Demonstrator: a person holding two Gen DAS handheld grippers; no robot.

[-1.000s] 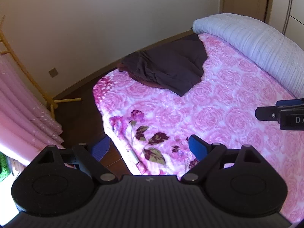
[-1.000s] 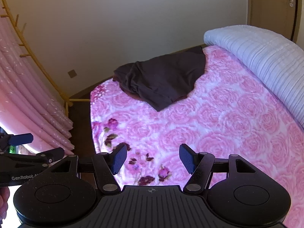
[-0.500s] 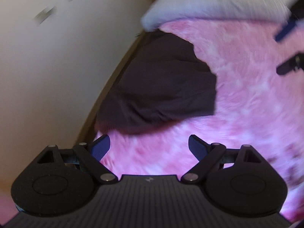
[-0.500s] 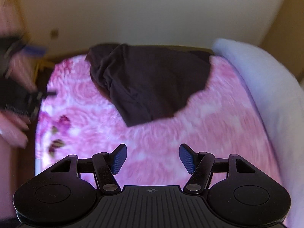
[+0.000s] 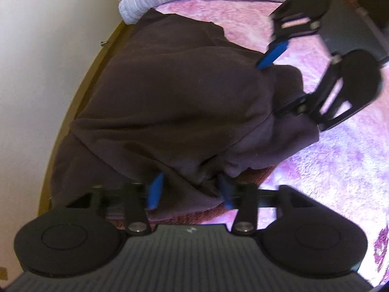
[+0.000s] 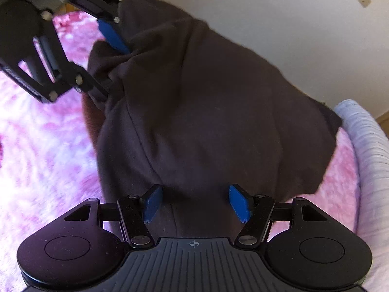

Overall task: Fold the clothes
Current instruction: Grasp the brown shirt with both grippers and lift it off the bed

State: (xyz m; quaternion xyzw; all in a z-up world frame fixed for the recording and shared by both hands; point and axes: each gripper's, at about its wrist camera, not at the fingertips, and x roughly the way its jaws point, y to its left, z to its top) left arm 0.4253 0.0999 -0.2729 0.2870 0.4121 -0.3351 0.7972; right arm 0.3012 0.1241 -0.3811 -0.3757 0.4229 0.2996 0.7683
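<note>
On the pink blanket, my left gripper straddles the dark garment's bunched edge, half open; my right gripper gapes wide over it, gripping nothing.

No readable text, label, brand or number anywhere in either view. Only marks: a small pale emblem, too blurred to make out, on the ribbed body of the left tool; a small crosshair symbol, no letters, on the ribbed body of the right tool. Side face of the other tool in each view is motion-blurred; any print there is illegible.
</note>
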